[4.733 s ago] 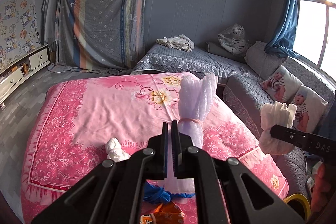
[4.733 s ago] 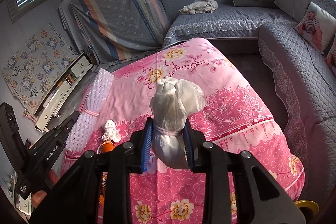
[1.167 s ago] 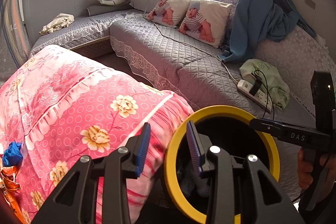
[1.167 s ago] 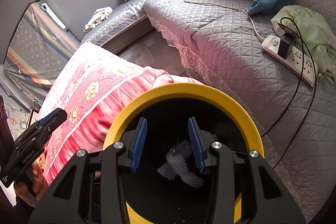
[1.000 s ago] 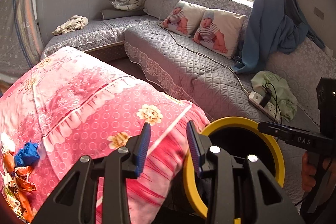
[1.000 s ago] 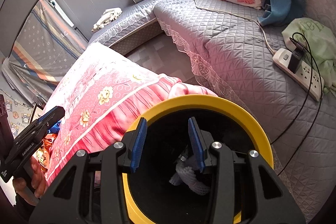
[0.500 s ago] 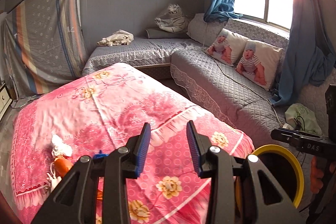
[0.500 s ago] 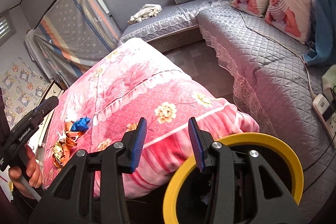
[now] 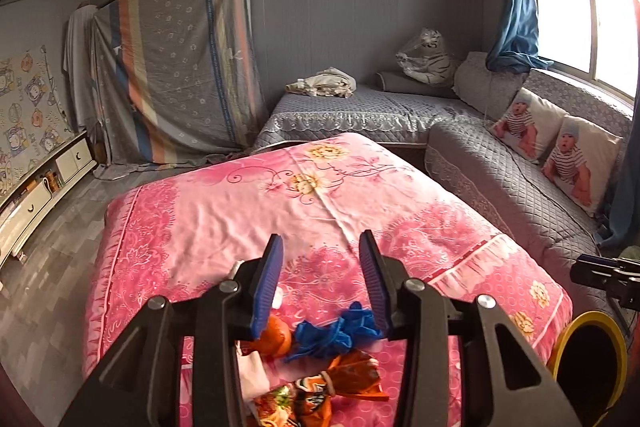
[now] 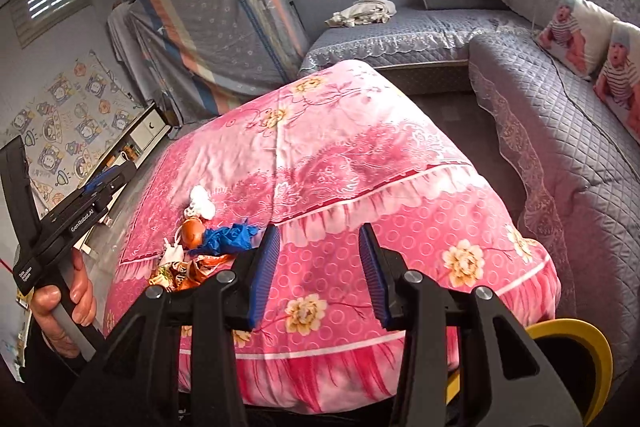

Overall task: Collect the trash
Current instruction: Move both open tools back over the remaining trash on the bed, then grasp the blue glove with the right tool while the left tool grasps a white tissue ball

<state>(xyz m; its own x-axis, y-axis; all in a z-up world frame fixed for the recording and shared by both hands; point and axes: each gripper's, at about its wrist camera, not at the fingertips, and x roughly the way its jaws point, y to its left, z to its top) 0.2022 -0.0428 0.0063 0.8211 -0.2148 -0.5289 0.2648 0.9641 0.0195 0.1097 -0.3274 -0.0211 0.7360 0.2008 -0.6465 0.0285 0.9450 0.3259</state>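
Observation:
A heap of trash lies on the near left part of the pink bedspread (image 9: 248, 211): a blue glove (image 9: 336, 331), an orange round object (image 9: 276, 337), orange snack wrappers (image 9: 340, 383) and white paper (image 9: 254, 373). My left gripper (image 9: 320, 283) is open and empty just above this heap. In the right wrist view the glove (image 10: 228, 237), the orange object (image 10: 192, 229), the wrappers (image 10: 188, 273) and a white crumpled tissue (image 10: 202, 205) show left of my right gripper (image 10: 316, 271), which is open and empty over the bed's near edge. The yellow-rimmed black bin (image 9: 588, 359) stands at the bed's right corner; it also shows in the right wrist view (image 10: 568, 347).
A grey quilted corner sofa (image 9: 520, 179) with baby-print pillows (image 9: 560, 151) runs along the right and back. A cloth-covered cabinet (image 9: 172, 67) stands at the back left. A low white cabinet (image 9: 40, 187) lines the left wall. Bare floor (image 10: 452, 111) lies between bed and sofa.
Both grippers held white bundles 4.7 s ago and are empty now; the bundles lie in the bin. Both views have swung left from the bin to the bed and the trash heap.

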